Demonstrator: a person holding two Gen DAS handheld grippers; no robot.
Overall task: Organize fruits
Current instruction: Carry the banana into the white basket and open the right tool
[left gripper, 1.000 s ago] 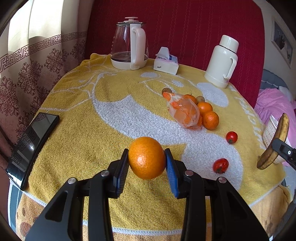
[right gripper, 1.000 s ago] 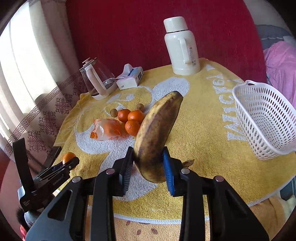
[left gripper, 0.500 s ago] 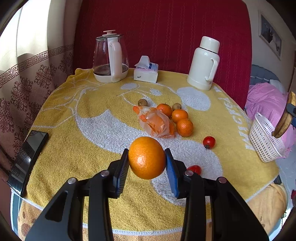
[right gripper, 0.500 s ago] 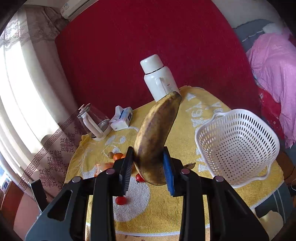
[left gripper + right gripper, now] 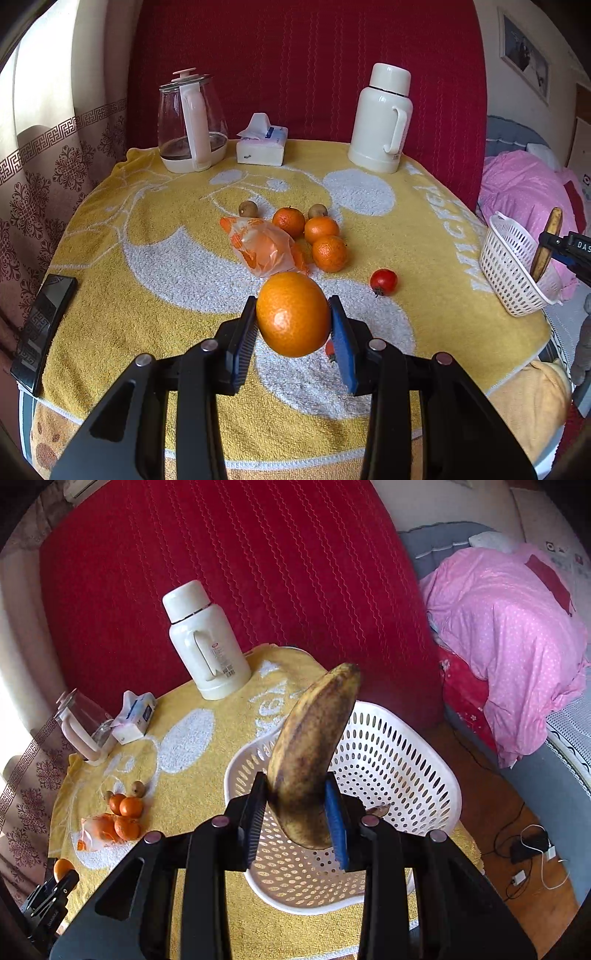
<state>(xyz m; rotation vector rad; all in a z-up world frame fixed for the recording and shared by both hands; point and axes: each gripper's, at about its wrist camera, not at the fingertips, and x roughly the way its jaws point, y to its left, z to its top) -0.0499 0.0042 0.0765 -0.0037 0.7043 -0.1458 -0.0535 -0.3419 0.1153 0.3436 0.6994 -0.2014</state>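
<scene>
Left gripper (image 5: 293, 328): fingers clamped on an orange (image 5: 293, 314), held above the table (image 5: 110, 295). Right gripper (image 5: 295, 812): fingers clamped on a spotted banana (image 5: 314, 753), upright over the white basket (image 5: 424, 771). Loose oranges (image 5: 325, 240) lie at the held orange's 12 o'clock, a tomato (image 5: 383, 282) at its 2 o'clock.

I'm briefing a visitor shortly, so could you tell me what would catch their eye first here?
A big orange clamped in the left tongs, above the yellow towel. Then a spotted, browning banana gripped upright in the right tongs over the empty white basket at the table's edge.
</scene>
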